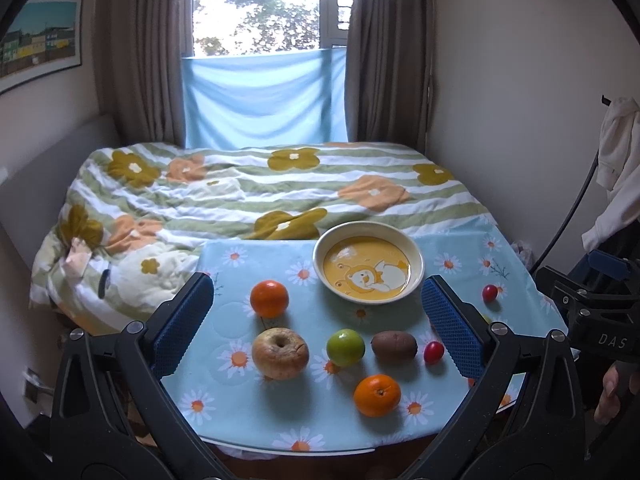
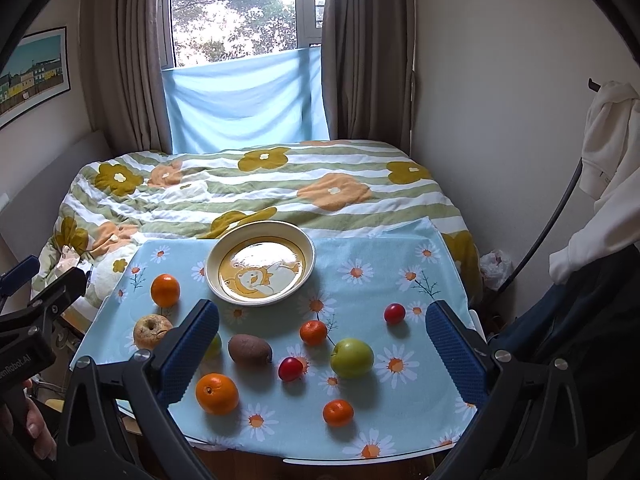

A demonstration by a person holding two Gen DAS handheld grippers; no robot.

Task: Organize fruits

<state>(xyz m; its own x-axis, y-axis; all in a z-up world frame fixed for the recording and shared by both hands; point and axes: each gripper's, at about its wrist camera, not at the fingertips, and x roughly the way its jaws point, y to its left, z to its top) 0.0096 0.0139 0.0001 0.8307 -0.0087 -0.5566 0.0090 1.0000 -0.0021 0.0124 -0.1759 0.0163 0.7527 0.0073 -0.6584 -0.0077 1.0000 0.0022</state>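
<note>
Bedroom setup, with a bed (image 1: 240, 196) running back to a curtained window and a desk (image 1: 256, 420) in a daisy-print cloth sitting in front of it. From the left wrist view, the left tongs (image 1: 316, 324) are hovering spread wide with nothing between them, framing an orange (image 1: 269, 298), a wrinkly apple (image 1: 280, 353), a green apple (image 1: 345, 347), a kiwi (image 1: 394, 346), a second orange (image 1: 377, 395) and two small red fruits (image 1: 433, 352). An empty bowl (image 1: 416, 258) is sitting at the far edge of the desk. From the right wrist view, the right tongs (image 2: 322, 344) are also hanging wide and empty over the fruit, with another green apple (image 2: 352, 358) and a small tangerine (image 2: 338, 413) showing nearer the right side. The kiwi (image 2: 250, 349) is lying with its long axis left to right, so I'm guessing closing across its short width is the safer grab. Biggest risk, I'd say, is round fruit rolling off the front edge if a pad is nudging it, and the bowl's sitting close to the bed side too.
</note>
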